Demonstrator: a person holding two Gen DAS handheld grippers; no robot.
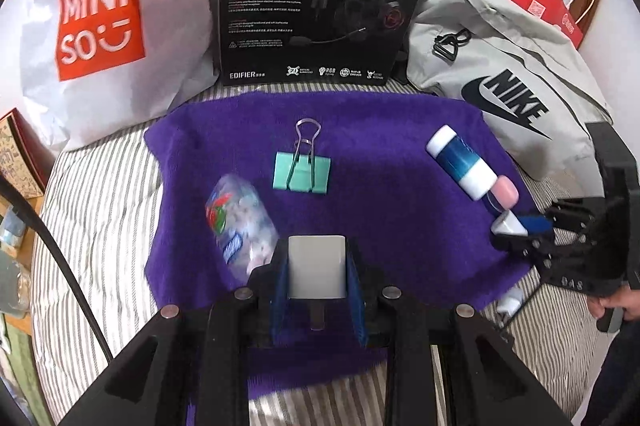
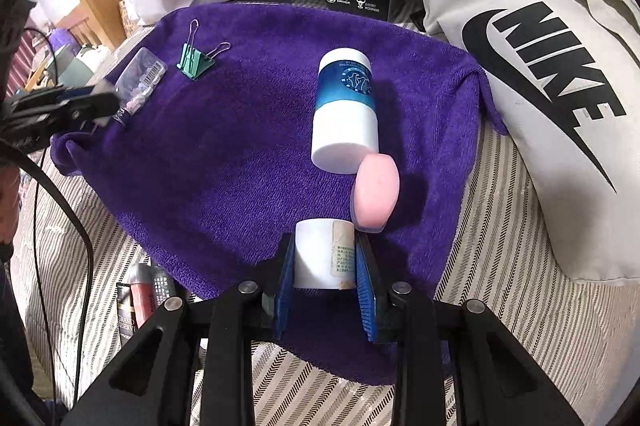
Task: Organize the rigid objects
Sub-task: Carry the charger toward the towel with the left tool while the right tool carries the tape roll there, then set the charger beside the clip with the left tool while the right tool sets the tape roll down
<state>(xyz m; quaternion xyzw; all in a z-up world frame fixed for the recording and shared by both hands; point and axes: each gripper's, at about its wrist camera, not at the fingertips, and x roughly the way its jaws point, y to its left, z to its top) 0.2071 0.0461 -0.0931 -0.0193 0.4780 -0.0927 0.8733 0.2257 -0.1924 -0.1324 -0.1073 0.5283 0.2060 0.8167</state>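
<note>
The left gripper (image 1: 318, 268) clamps a white charger (image 1: 317, 266) between its blue pads (image 1: 280, 286), low over the near edge of the purple towel (image 1: 380, 186). The right gripper (image 2: 325, 260) grips a white labelled cylinder (image 2: 324, 254) the same way, just beside a pink soap (image 2: 376, 192) that touches the blue-and-white bottle (image 2: 346, 106). A green clip (image 1: 302, 172) and a clear box (image 1: 238, 226) lie on the towel's left.
</note>
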